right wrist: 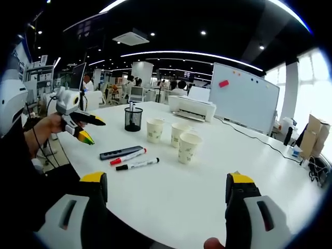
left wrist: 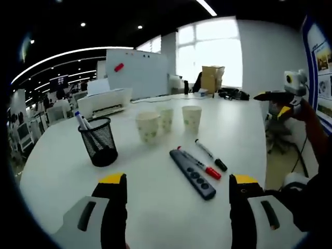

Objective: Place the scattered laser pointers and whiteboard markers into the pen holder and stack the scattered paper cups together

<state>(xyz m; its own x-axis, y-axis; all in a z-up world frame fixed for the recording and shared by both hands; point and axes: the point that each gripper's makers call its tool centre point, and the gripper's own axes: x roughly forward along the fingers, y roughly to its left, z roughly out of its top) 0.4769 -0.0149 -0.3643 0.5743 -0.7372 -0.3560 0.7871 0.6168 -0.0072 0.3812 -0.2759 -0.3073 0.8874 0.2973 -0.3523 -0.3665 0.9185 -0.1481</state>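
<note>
Both grippers, left (left wrist: 177, 194) and right (right wrist: 166, 192), are wide and hold nothing. On the bench (left wrist: 155, 218), the red marker (left wrist: 202, 166) lies near the pen holder (left wrist: 99, 140). Grab its middle, then drop it in straight.

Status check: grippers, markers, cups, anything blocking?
Left gripper and right gripper open, empty, above the table. Two markers and laser pointer lie loose beside holder. Three cups unstacked. Nothing in the way.
</note>
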